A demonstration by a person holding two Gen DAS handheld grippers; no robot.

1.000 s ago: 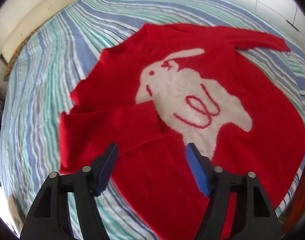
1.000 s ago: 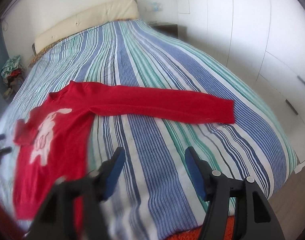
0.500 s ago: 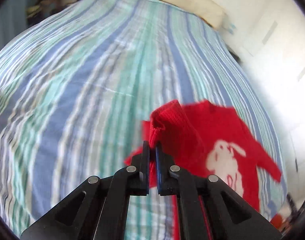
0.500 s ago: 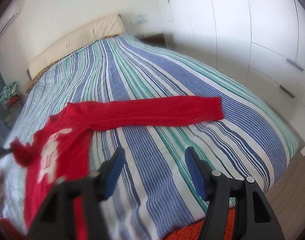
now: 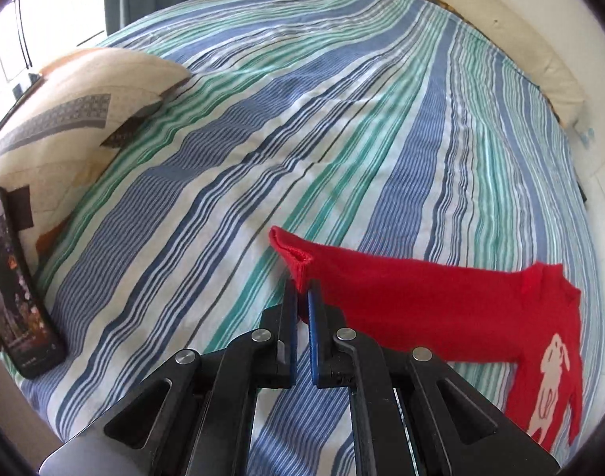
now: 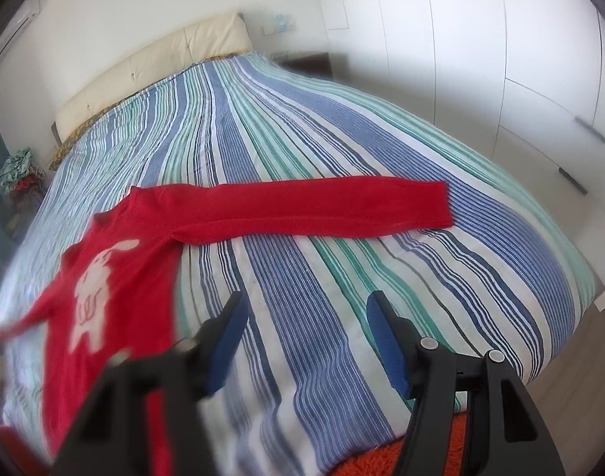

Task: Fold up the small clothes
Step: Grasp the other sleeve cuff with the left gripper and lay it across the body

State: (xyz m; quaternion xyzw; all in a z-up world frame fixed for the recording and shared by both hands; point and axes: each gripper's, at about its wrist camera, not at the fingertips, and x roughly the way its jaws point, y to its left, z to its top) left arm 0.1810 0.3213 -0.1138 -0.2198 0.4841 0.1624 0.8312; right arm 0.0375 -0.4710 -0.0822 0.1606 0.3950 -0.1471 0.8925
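left wrist view: the left gripper [image 5: 302,291] is clenched on the cuff [image 5: 292,254] of one sleeve of the red sweater [image 5: 441,301], the knit pinched between its blue pads. that sleeve stretches from the pads off to the right, where the body of the sweater with its white rabbit picture [image 5: 550,373] lies near the right edge of the striped bed [image 5: 302,119]. a patterned cushion [image 5: 72,119] sits at the left edge of the bed, and a phone [image 5: 14,289] leans just beside it.

right wrist view: the right gripper [image 6: 304,309] is released, its jaws apart over bare striped cover with nothing between them. the sweater lies toward the left side of the bed, its other sleeve [image 6: 314,208] laid flat and straight across the middle of the bed, pointing right. a cream headboard [image 6: 151,71] stands at the far end, white wardrobe doors [image 6: 481,47] on the right.
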